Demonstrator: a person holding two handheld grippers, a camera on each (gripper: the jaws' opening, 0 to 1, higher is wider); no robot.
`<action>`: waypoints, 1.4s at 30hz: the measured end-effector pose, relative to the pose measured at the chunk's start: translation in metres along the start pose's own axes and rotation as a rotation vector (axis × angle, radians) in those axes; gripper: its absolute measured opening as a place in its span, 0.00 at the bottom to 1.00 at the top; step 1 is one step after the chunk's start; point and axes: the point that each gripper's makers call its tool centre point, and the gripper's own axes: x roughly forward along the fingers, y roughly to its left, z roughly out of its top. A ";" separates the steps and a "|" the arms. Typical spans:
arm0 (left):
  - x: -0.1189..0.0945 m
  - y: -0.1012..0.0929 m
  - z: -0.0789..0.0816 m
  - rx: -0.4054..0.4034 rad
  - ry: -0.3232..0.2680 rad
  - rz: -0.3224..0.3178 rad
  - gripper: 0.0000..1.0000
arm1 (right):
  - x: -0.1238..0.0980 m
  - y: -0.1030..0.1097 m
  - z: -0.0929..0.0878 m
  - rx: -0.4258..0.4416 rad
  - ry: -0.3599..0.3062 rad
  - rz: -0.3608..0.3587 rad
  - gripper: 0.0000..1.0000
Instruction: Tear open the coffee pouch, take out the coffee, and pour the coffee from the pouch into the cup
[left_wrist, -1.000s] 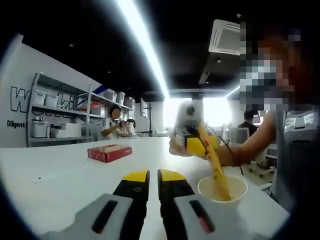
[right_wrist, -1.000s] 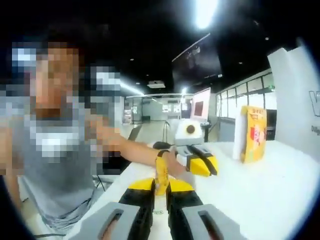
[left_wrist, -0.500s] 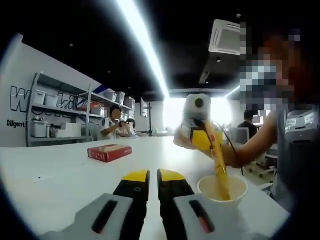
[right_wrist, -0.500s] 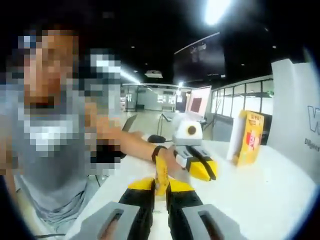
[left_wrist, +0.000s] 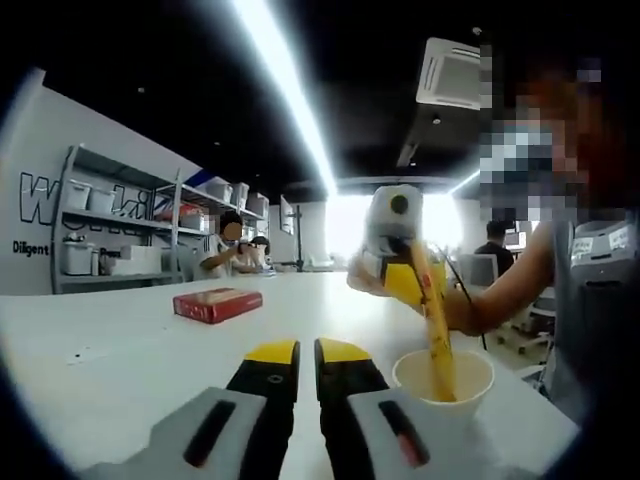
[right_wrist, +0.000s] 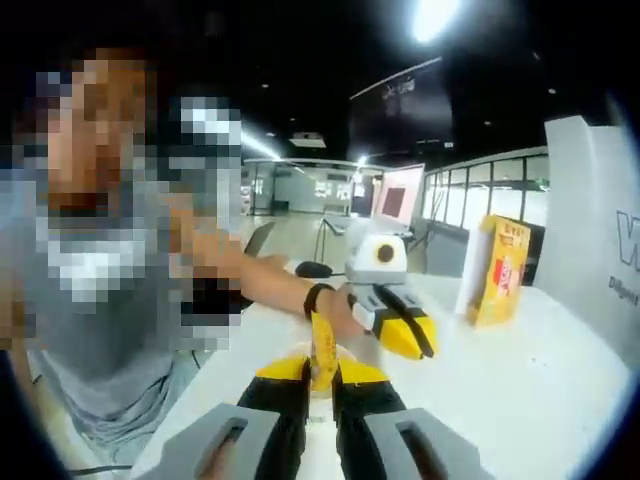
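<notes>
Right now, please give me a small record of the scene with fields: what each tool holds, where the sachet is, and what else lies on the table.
right tool: shut on the narrow yellow coffee sachet
sachet: tilted, its lower end inside the white paper cup
left tool: shut, holding nothing, low over the white table
cup: upright on the table, beside the left tool
other things: flat red box on the table; yellow carton standing upright on it
</notes>
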 end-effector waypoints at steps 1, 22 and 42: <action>0.000 -0.001 0.000 -0.003 -0.001 -0.002 0.09 | 0.000 0.000 0.000 -0.002 -0.001 0.000 0.10; -0.014 -0.040 0.030 -0.074 0.040 -0.111 0.14 | -0.003 -0.002 0.002 0.028 -0.041 0.020 0.10; -0.001 -0.113 0.004 0.033 0.500 -0.092 0.21 | 0.001 0.003 -0.002 0.037 -0.033 0.026 0.10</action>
